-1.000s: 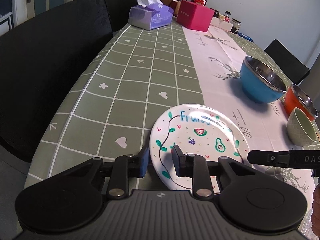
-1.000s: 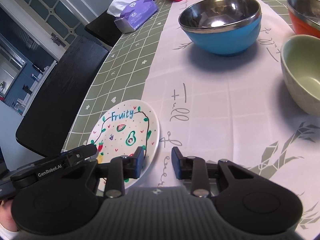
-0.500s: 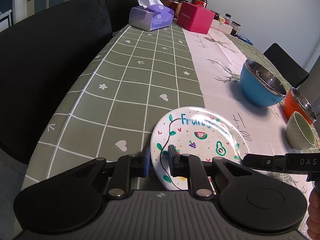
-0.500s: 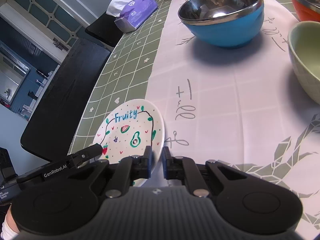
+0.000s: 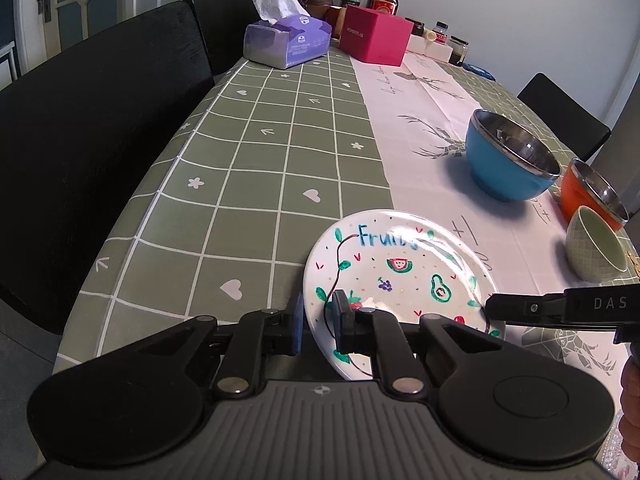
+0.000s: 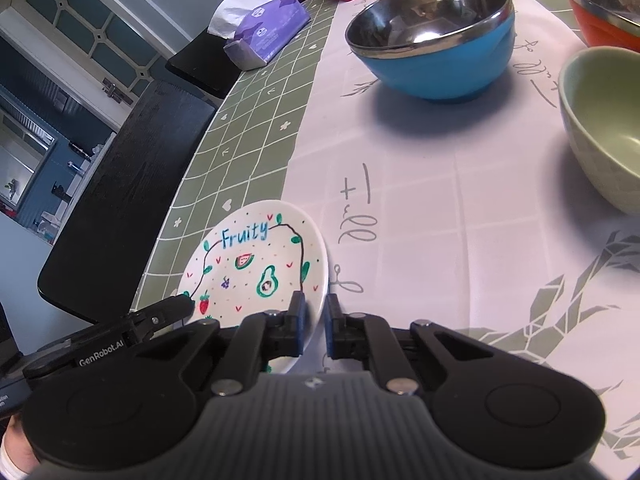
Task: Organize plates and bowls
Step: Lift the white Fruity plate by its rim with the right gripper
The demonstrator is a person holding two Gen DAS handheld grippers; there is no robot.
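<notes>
both grippers have closed on the same plate (image 5: 404, 264), a small white one painted with fruit and the word "fruity", lying low in the centre of the left wrist view where the green checked tablecloth (image 5: 256, 168) meets the pale runner. the left gripper (image 5: 318, 322) pinches the plate's near left rim, one pad under the edge and one on top. the right gripper (image 6: 314, 326) has its jaws drawn in on the plate's right rim (the plate sits lower left of centre in that view). to the right, well apart from the plate, stand a blue bowl (image 5: 508, 160), an orange bowl (image 5: 588, 192) and a pale green bowl (image 5: 596, 248). a tissue box (image 5: 286, 42) and a pink box (image 5: 376, 36) sit at the upper centre.
</notes>
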